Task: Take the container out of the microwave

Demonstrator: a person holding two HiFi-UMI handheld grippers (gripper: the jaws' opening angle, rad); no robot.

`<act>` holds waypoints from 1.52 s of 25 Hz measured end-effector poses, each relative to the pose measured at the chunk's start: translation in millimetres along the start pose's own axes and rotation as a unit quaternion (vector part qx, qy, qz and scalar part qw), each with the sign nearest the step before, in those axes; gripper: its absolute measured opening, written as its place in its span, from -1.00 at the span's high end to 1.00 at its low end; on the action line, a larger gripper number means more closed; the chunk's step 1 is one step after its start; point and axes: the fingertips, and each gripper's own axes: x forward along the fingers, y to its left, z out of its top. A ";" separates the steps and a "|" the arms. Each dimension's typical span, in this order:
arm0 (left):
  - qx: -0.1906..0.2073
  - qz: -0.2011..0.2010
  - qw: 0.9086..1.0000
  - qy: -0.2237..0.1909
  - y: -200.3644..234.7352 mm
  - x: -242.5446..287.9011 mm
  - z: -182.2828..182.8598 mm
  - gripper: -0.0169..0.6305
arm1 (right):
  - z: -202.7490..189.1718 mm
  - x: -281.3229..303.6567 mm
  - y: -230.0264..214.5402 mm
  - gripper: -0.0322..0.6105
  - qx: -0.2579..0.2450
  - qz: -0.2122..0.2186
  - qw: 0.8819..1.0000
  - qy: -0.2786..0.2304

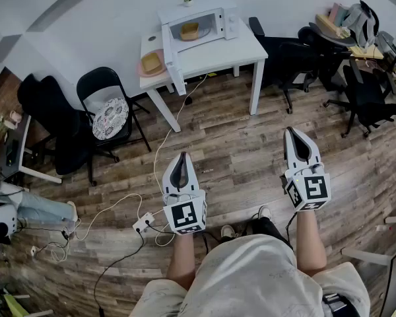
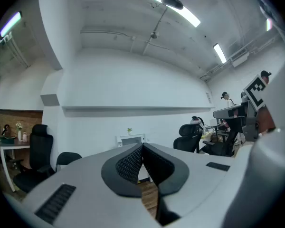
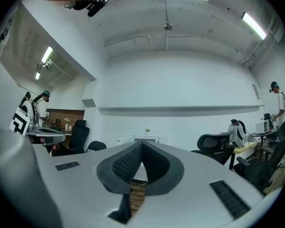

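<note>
We are standing well back from the microwave, with nothing gripped.
We are holding the left gripper and right gripper level, jaws closed on nothing. The container is sitting inside the open microwave on the white surface, far beyond both jaws.

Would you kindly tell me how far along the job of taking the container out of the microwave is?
Done: the microwave door is open. In hand: nothing; the left tongs and right tongs are shut and empty, over the floor, well short of the table. Left: reach in, grip the container inside the microwave and lift it out.
</note>
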 end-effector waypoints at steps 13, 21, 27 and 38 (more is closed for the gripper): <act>0.004 -0.012 1.000 -0.006 -35.9 27.6 12.3 0.92 | -4.8 11.2 -33.4 0.86 0.001 -0.001 1.000 0.001; 0.011 -0.009 1.000 -0.006 -54.7 40.0 17.0 0.92 | -9.0 16.9 -51.5 0.86 0.009 0.010 1.000 -0.002; 0.032 -0.016 0.999 0.016 -69.5 53.5 15.0 0.92 | -11.6 27.1 -60.7 0.86 0.021 0.025 0.999 -0.002; 0.031 -0.017 0.999 0.026 -105.2 75.7 17.6 0.59 | -20.8 38.7 -96.5 0.86 0.035 0.042 0.999 -0.003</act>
